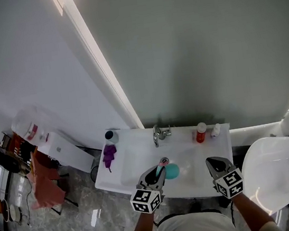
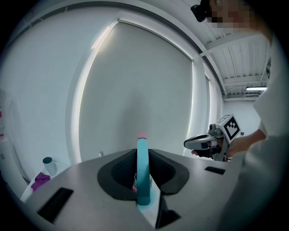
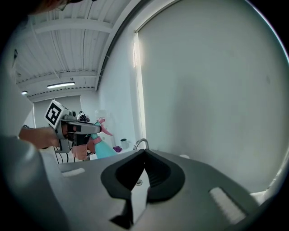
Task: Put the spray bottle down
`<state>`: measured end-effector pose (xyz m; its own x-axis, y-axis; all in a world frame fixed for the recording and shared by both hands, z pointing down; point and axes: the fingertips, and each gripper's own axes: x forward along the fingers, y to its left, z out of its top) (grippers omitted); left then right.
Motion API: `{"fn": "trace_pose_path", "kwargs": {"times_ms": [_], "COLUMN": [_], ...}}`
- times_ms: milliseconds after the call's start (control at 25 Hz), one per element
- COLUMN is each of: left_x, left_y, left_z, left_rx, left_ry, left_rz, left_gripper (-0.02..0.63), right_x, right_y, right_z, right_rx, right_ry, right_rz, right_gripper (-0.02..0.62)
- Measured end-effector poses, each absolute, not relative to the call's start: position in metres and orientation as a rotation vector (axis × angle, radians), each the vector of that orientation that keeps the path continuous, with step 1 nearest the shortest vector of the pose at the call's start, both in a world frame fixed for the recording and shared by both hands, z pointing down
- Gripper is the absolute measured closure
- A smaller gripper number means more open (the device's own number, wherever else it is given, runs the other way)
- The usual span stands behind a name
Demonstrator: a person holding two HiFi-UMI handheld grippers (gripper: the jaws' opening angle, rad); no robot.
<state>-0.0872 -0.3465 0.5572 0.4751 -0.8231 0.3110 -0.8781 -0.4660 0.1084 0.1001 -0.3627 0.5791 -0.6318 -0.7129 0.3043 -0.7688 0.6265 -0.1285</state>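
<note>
My left gripper (image 1: 158,170) is shut on a teal spray bottle (image 1: 171,171) with a pink nozzle and holds it over the front of the white sink (image 1: 134,159). In the left gripper view the bottle's teal neck (image 2: 142,169) stands upright between the jaws of the left gripper (image 2: 142,154). My right gripper (image 1: 213,162) hovers over the sink's right front, shut with nothing in it. In the right gripper view its jaws meet, so the right gripper (image 3: 144,152) is empty, and the left gripper (image 3: 76,128) shows at the left with the bottle (image 3: 103,148).
A chrome faucet (image 1: 160,133) stands at the back of the sink. Right of it are a red bottle (image 1: 201,132) and a small white bottle (image 1: 216,129). A dark cup (image 1: 111,136) and a purple object (image 1: 109,153) sit at the left. A white toilet (image 1: 280,170) is at the right.
</note>
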Motion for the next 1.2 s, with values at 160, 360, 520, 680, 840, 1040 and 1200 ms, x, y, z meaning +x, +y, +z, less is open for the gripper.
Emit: {"fn": "trace_pose_path", "kwargs": {"times_ms": [160, 360, 520, 680, 840, 1040, 1200], "left_x": [-0.076, -0.064, -0.06, -0.057, -0.05, -0.041, -0.03], "left_y": [-0.364, -0.379, -0.395, -0.414, -0.439, -0.47, -0.496], "left_z": [0.559, 0.56, 0.565, 0.571, 0.584, 0.606, 0.631], "left_rx": [2.481, 2.509, 2.526, 2.552, 2.596, 2.619, 2.643], "left_ry": [-1.45, -1.425, -1.397, -1.338, -1.285, -1.234, -1.204], "left_rz": [0.345, 0.385, 0.413, 0.435, 0.493, 0.529, 0.57], "left_gripper": [0.538, 0.538, 0.538, 0.538, 0.538, 0.538, 0.538], "right_x": [0.108, 0.121, 0.125, 0.127, 0.13, 0.129, 0.13], "right_y": [-0.376, -0.387, -0.393, -0.396, -0.404, -0.414, -0.422], "right_z": [0.582, 0.589, 0.592, 0.595, 0.602, 0.611, 0.622], "right_rx": [1.224, 1.272, 1.326, 1.388, 1.458, 1.528, 1.573], "right_ry": [-2.625, -2.599, -2.576, -2.536, -2.494, -2.44, -2.397], "right_rz": [0.384, 0.426, 0.457, 0.474, 0.507, 0.534, 0.553], "right_gripper": [0.584, 0.584, 0.584, 0.584, 0.584, 0.584, 0.584]}}
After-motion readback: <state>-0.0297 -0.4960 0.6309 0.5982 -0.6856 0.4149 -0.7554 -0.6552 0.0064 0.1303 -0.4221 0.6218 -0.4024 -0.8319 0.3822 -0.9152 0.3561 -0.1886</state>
